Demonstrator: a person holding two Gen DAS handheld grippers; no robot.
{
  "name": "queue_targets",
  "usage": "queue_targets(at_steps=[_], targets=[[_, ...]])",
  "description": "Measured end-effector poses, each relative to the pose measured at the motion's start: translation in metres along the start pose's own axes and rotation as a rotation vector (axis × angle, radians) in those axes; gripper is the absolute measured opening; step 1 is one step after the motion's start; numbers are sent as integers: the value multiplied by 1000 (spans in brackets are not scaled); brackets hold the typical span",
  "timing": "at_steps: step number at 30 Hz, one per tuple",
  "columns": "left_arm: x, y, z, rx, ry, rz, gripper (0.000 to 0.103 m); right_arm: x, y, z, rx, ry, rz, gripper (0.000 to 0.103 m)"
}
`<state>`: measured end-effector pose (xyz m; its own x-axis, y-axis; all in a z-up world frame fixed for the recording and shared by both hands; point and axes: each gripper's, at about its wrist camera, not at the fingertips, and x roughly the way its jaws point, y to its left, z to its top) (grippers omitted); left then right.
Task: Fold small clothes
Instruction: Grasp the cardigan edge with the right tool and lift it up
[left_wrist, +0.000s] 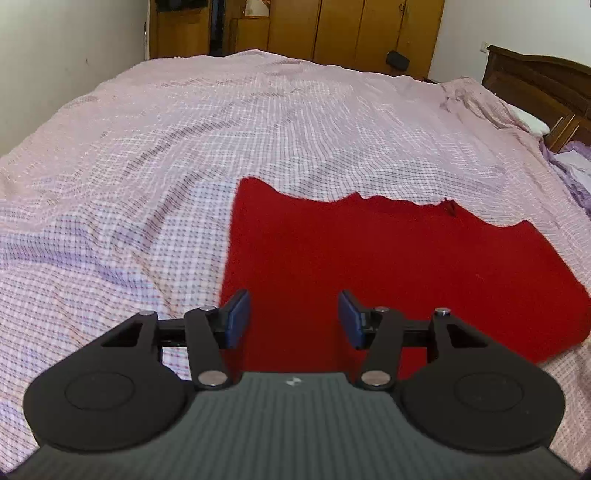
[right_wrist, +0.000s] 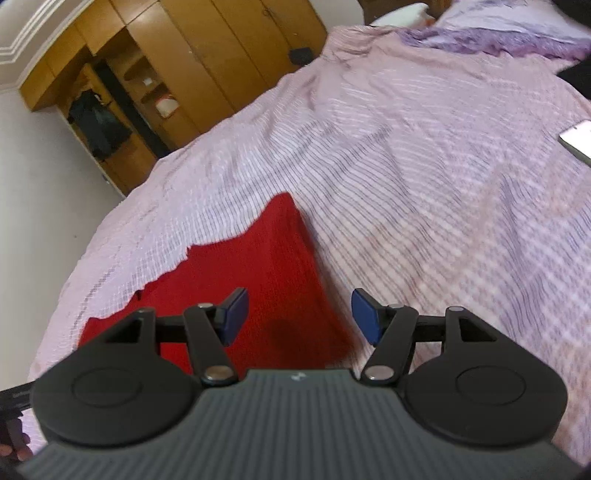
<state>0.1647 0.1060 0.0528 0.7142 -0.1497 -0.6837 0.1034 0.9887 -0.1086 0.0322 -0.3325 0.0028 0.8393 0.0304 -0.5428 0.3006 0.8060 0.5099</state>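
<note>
Both grippers sat closest to the lens – my left gripper (left_wrist: 294, 319) with fingers apart over the red garment (left_wrist: 399, 273), nothing between the pads; my right gripper (right_wrist: 299, 317) likewise apart and empty, above the garment's right edge. Red garment lay flat on the pink checked bedsheet (left_wrist: 184, 155), looking folded at least once – uneven far edge. I'd judge further folds or tidying remained. No readable writing; small pale logo on each gripper body.
</note>
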Motion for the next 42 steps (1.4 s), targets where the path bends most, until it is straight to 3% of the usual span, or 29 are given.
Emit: queue_targets(at_steps=[4, 8, 12, 19, 32, 38, 42], targets=[[0, -6, -1, 4, 9, -3, 59, -1, -4, -14, 54, 27, -3, 72], [-1, -11, -3, 1, 15, -4, 59, 1, -6, -27, 136, 73, 57, 72], [2, -17, -6, 24, 23, -2, 59, 12, 0, -34, 159, 65, 107, 72], [5, -23, -8, 33, 30, -2, 59, 34, -4, -37, 237, 7, 134, 74], [12, -28, -4, 39, 47, 18, 59, 50, 0, -37, 263, -57, 149, 75], [7, -40, -6, 48, 58, -26, 59, 58, -6, -35, 363, -98, 179, 76], [20, -51, -7, 73, 105, 4, 61, 68, -2, -31, 368, -125, 158, 76]])
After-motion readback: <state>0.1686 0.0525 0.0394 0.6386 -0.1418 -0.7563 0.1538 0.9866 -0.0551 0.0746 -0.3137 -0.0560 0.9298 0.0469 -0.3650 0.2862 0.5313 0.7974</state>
